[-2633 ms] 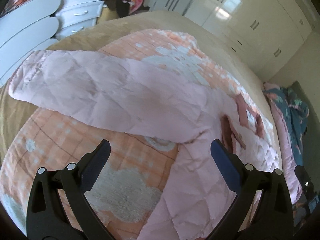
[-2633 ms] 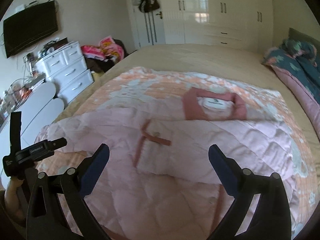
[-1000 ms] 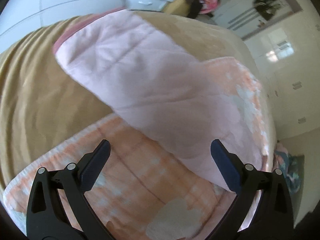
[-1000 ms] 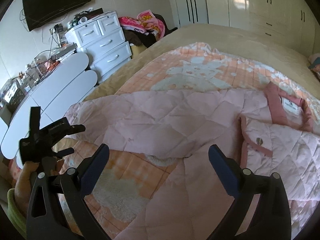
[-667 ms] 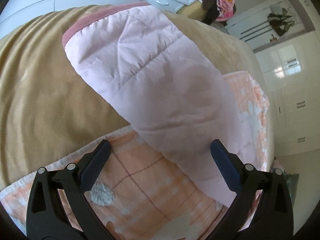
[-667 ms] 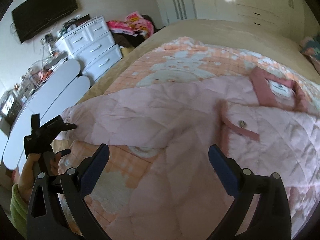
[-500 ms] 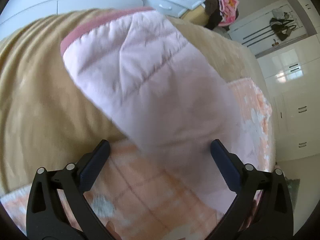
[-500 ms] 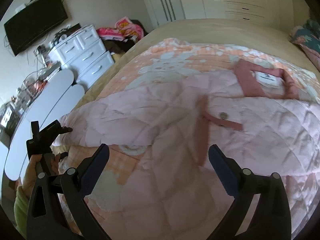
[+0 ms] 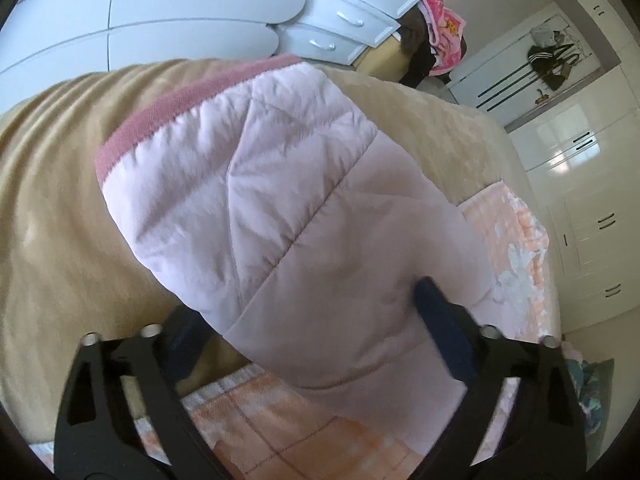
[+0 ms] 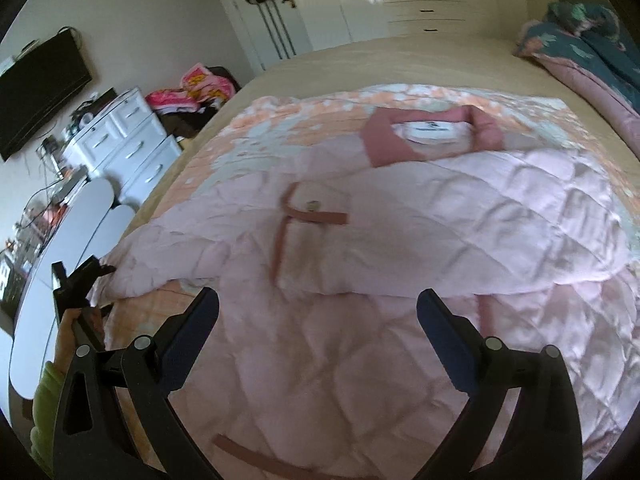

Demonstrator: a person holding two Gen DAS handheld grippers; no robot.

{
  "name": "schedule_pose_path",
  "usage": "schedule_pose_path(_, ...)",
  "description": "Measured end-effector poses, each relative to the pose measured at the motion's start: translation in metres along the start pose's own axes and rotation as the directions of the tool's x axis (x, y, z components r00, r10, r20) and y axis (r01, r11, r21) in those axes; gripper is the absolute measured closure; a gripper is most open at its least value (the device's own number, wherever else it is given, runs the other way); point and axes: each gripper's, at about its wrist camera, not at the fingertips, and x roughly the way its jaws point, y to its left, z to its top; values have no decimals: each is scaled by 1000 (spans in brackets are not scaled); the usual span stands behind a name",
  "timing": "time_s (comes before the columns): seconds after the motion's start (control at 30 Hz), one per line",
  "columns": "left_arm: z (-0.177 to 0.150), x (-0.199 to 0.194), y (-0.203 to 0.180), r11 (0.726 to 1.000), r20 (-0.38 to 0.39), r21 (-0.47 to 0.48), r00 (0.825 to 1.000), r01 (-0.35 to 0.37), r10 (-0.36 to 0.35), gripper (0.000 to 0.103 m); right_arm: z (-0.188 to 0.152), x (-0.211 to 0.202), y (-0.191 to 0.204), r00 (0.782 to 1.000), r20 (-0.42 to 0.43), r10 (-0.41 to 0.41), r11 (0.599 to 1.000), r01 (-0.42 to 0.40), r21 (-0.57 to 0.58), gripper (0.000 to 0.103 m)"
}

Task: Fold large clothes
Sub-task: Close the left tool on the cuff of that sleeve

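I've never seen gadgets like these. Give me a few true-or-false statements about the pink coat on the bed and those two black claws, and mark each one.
1. The left gripper straddles the pale pink quilted jacket's sleeve. True.
2. The sleeve ends in a green cuff. False: the cuff is dusty rose.
3. The right gripper is clamped on the collar. False: its jaws are spread wide above the jacket; the collar lies beyond them.
4. The jacket lies on an orange patterned blanket. True.

Between the jaws lies a pale pink quilted jacket [image 10: 400, 248] with dusty-rose trim; its sleeve [image 9: 280, 208] ends in a rose cuff. Beneath it is an orange-and-white patterned blanket [image 9: 288, 436] over a tan bedspread [image 9: 52, 184].
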Motion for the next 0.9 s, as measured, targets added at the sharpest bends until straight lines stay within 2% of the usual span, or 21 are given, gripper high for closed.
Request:
schedule_pose_path(0.03, 1, 0, -1, 1000, 5, 1, 1000, 7, -7, 29, -1, -3, -3, 1000, 3, -6, 1000, 6, 3, 4)
schedule_pose_path(0.13, 2, -1, -1, 1000, 11, -2, 1000, 12, -12, 49, 1, -12, -7, 1000, 21, -16, 1000, 15, 7, 4)
schedule_pose_path(0.2, 4, -10, 0, 1000, 43, -11, 999, 6, -6, 79, 0, -18, -7, 999, 33, -16, 1000, 16, 2, 4)
schedule_pose_path(0.27, 7, -21, -1, 999, 72, -21, 996, 45, -44, 89, 0, -21, -8, 999, 36, -23, 1000, 24, -1, 4)
schedule_pose_path(0.47, 13, -71, -24, 982, 156, 23, 970, 187, -189, 93, -1, -40, -16, 998, 64, -23, 1000, 22, 12, 4)
schedule_pose_path(0.9, -13, -147, -80, 918, 243, 193, 890, 346, -386, 93, -7, -73, -37, 994, 103, -37, 998, 32, 56, 4)
